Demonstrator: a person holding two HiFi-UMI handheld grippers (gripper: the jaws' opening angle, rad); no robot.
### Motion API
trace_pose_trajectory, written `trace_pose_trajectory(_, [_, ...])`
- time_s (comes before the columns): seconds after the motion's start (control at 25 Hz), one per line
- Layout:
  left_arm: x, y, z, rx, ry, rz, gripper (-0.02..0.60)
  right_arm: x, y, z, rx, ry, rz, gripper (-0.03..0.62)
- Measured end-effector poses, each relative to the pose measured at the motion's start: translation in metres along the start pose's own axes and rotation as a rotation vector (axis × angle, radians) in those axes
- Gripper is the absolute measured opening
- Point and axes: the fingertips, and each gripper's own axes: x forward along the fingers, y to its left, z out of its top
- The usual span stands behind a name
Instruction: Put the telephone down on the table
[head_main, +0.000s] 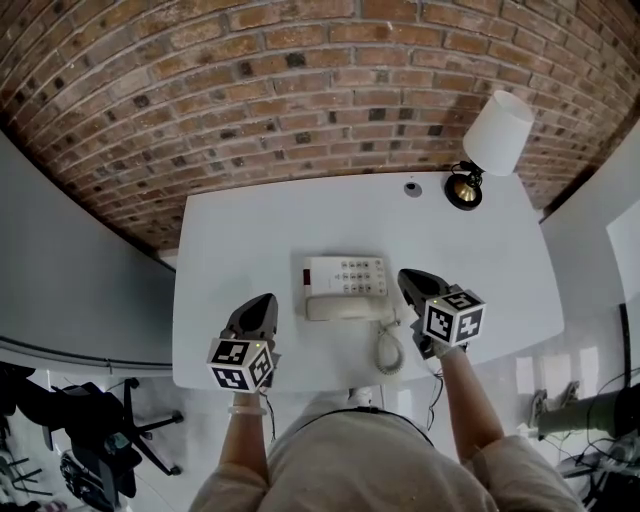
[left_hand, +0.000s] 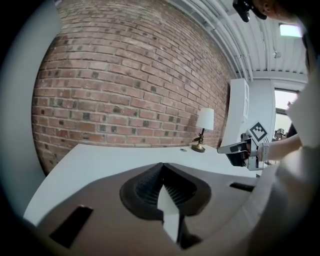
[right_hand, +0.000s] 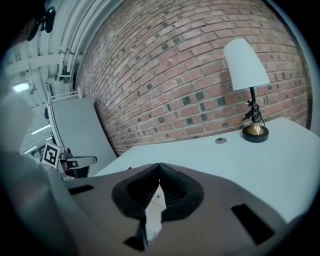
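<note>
A white telephone (head_main: 345, 287) lies flat on the white table (head_main: 250, 240), its handset resting across its near side and a coiled cord (head_main: 388, 350) trailing toward the front edge. My left gripper (head_main: 262, 303) hovers left of the phone, shut with nothing in it; its closed tips (left_hand: 163, 164) point over bare tabletop. To the right of the phone my right gripper (head_main: 408, 276) is likewise shut and empty, its tips (right_hand: 159, 164) meeting above the table. Neither gripper touches the phone, which is hidden in both gripper views.
A brass lamp (head_main: 484, 148) with a white shade stands at the table's far right corner, with a small round disc (head_main: 413, 188) beside it. A brick wall (head_main: 300, 90) runs behind. An office chair (head_main: 90, 430) sits on the floor at lower left.
</note>
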Motion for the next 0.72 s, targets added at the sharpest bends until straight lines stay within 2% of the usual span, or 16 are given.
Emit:
trace_pose_trajectory(0.4, [-0.013,0.005,0.024,0.018,-0.083,0.028,0.005,-0.022,0.01,0.029,-0.125,-0.137,-0.024,0.005])
trace_pose_trajectory(0.72, [-0.027,0.006,0.045,0.055,-0.14,0.043,0.005,-0.039,0.015,0.044,-0.171,-0.214,-0.029,0.005])
